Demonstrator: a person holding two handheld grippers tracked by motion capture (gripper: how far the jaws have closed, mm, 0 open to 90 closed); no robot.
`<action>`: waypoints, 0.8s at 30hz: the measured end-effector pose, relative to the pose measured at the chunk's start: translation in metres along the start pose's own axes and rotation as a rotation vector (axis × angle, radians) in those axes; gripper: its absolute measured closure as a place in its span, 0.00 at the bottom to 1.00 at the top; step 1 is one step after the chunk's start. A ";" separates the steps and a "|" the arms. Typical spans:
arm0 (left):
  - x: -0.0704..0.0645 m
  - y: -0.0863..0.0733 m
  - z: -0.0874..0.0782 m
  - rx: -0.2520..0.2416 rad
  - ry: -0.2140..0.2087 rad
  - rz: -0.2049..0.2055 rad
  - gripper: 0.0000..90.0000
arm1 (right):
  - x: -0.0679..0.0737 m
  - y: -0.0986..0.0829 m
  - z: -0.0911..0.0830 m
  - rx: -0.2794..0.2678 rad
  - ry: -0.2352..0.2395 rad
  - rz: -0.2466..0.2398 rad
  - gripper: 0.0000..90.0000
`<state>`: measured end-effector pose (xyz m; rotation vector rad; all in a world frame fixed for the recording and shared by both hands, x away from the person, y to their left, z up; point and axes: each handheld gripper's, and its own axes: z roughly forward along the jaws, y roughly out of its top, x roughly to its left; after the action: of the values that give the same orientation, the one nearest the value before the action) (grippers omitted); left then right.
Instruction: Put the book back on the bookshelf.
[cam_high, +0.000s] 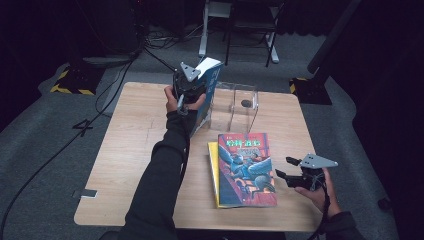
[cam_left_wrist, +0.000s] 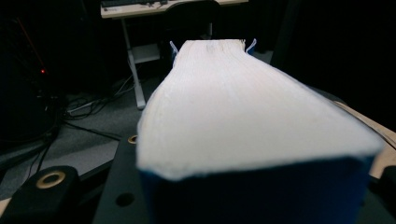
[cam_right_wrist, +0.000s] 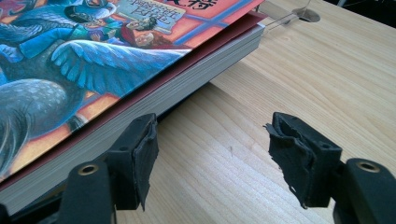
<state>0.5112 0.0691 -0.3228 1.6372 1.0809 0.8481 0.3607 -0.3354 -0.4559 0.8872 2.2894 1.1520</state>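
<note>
**Dark room, wood table: blue book goes to the stand**

Your left gripper (cam_high: 189, 90) clamps the blue book (cam_high: 207, 95) upright, just left of the clear stand (cam_high: 243, 102). Right gripper (cam_high: 290, 175) sits open, empty, beside the stacked books (cam_high: 245, 167).

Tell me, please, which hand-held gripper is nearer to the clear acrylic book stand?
Left. The left hand-held gripper holds a blue book just beside the clear stand; the right hand-held gripper sits open by the stacked books.
</note>
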 end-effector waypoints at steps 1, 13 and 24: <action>0.000 0.000 0.000 0.000 0.000 0.000 0.67 | 0.000 0.000 0.000 0.000 0.000 0.000 0.38; 0.003 -0.020 0.010 -0.025 -0.043 -0.045 0.67 | 0.000 0.000 0.001 0.000 0.005 -0.005 0.38; 0.014 -0.033 -0.011 -0.027 -0.083 -0.057 0.66 | -0.002 -0.002 0.000 0.012 0.003 0.001 0.37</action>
<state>0.4979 0.0907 -0.3508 1.5979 1.0494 0.7484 0.3614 -0.3371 -0.4576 0.8920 2.3007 1.1417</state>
